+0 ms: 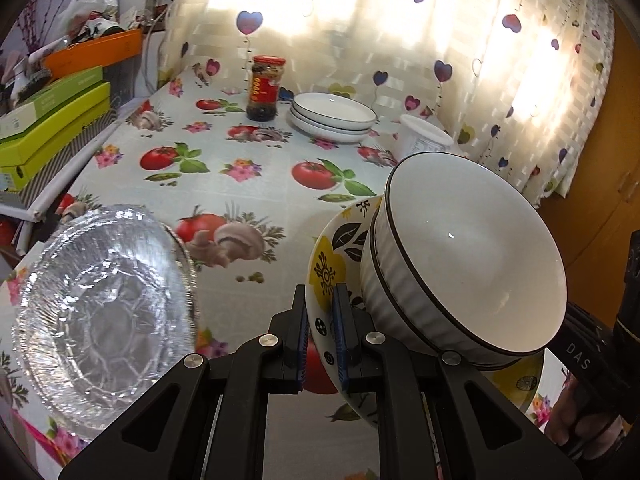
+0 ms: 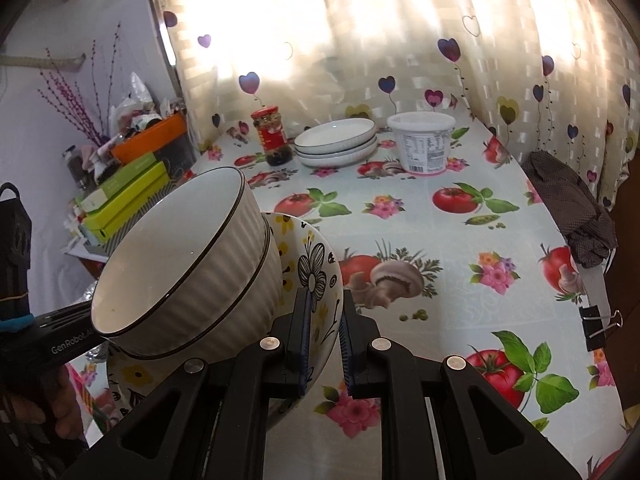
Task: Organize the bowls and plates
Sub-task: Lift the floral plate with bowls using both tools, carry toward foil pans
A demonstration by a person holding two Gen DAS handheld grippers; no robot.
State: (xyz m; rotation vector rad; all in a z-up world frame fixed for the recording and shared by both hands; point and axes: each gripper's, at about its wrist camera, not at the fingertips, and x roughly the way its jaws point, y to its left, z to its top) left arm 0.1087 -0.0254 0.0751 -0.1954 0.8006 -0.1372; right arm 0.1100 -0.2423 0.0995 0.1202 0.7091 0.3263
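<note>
White ribbing, yellow flowers and a tomato-print cloth

Beside the black left claw with its blue pads, two nested white ribbed bowls carry thin dark rims, and the flowered bowl under them shows yellow blooms and black leaves on white. Left of that claw the glass dish is clear with a cut pattern. Beyond the black right claw, the table wears a white cloth printed with red tomatoes, green leaves, pink flowers and pale mushrooms. Further ahead stand white plates edged dark, a red-labelled jar, a white tub and a cream curtain dotted with purple hearts.
</note>
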